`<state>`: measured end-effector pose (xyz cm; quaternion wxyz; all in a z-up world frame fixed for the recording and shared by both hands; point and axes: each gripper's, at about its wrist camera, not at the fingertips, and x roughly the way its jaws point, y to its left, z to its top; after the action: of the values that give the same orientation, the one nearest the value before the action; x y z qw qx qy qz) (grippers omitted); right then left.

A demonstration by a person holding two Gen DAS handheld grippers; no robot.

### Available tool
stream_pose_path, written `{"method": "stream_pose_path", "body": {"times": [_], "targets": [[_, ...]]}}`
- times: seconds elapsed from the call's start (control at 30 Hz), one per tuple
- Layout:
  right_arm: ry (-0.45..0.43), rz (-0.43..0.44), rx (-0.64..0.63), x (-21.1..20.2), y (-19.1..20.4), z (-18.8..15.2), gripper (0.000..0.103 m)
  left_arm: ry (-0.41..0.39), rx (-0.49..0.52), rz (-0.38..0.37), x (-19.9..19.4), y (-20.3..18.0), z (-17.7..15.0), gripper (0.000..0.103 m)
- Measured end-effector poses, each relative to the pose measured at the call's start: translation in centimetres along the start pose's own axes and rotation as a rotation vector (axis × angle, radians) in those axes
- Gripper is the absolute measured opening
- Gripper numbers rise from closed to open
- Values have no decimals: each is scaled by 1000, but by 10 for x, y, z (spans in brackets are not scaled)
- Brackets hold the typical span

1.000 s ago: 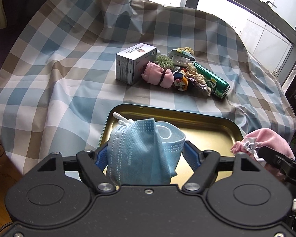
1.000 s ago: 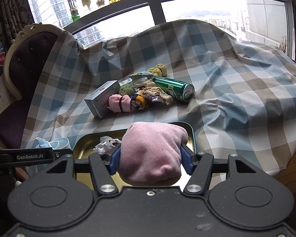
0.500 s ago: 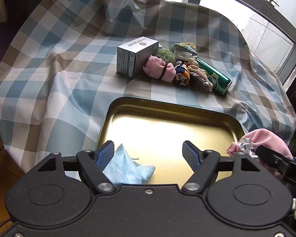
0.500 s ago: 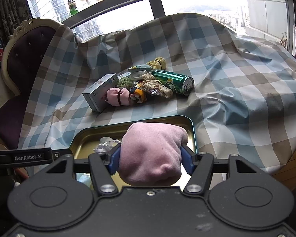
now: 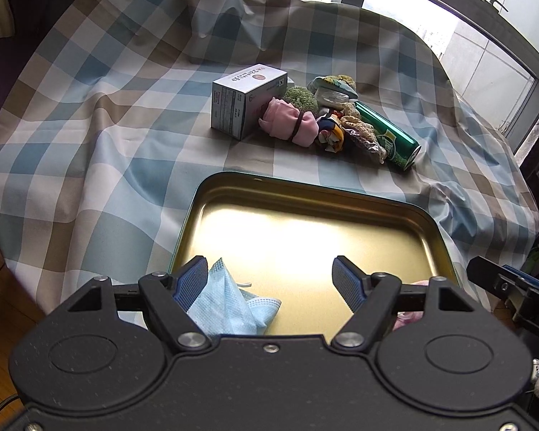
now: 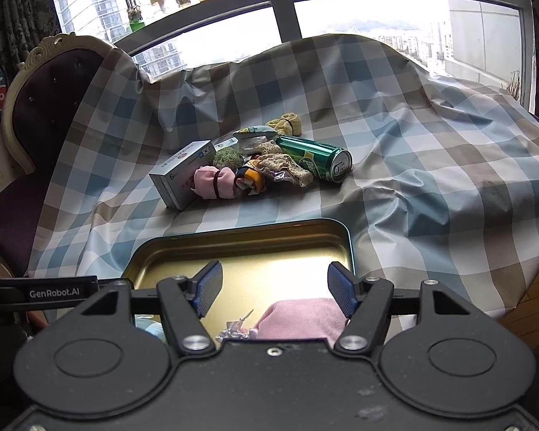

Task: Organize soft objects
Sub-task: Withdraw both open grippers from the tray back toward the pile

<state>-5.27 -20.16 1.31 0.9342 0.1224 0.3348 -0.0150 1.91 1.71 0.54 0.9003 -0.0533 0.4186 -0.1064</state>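
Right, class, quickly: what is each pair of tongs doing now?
Left tongs: open, blue mask lying loose below.
Right tongs: opening, pink cloth released.

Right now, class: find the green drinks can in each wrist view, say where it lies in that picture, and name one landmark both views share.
Left wrist view: the green can lies on its side right of centre in the upper half, at the right end of the pile, beyond the gold tray.
Right wrist view: the green can lies just right of centre, above the gold tray.
Shared landmark: the white box at the pile's left end.
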Motion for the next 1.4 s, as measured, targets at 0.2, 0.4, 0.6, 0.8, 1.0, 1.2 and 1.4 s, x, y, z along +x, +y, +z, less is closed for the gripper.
{"method": "stream_pose_path", "body": {"times": [0.2,0.4,0.6,0.8,1.0,1.2,1.4], "targets": [[-1,-3,3,0,-1,0,65,-5,2,-1,-1,-2,-1,78],[-5,-23,13,3,-3,-1,66,-3,1,0,-2,-3,-1,78],[-17,-74,26,14,-11,1,66,4,4,0,-2,-4,0,78],[-42,-132,32,26,-18,3,67,12,7,1,3,-4,-1,78],[-51,-194,25,38,-24,0,69,22,7,3,7,-2,-1,78],[-73,-222,21,48,-26,-3,71,35,8,8,13,-1,-2,78],[-94,-231,65,60,-30,-4,74,56,3,13,23,1,-2,78]]}}
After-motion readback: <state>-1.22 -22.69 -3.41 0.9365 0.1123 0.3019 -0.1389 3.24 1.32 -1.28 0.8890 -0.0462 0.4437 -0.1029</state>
